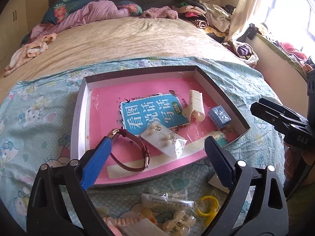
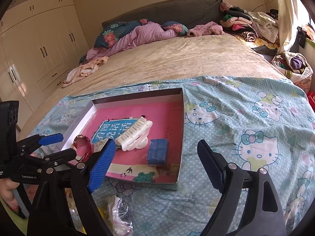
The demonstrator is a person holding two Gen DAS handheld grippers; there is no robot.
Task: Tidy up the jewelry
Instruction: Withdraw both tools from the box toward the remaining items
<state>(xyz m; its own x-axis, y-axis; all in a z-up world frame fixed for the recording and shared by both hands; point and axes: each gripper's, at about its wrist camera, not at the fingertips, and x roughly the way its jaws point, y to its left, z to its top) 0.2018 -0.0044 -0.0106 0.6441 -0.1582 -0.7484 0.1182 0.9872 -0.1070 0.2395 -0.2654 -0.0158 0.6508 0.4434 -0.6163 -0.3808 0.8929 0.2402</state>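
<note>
A shallow box (image 1: 78, 106) lined in pink lies on the Hello Kitty sheet. In it are a brown-strapped watch (image 1: 133, 149), an earring card (image 1: 163, 141), a white hair claw (image 1: 194, 106) and a small blue box (image 1: 219, 117). My left gripper (image 1: 157, 140) hangs open over the box's near edge, above the watch and card, gripping nothing. In the right wrist view my right gripper (image 2: 156, 143) is open and empty above the box's near right corner (image 2: 182, 122), close to the small blue box (image 2: 158, 153) and the hair claw (image 2: 135, 135).
Loose packets (image 1: 167, 200), a yellow ring clip (image 1: 208, 206) and cream claws (image 1: 177, 222) lie on the sheet in front of the box. A plastic bag (image 2: 120, 214) lies there too. Clothes are piled at the bed's head and right side. A wardrobe (image 2: 39, 49) stands left.
</note>
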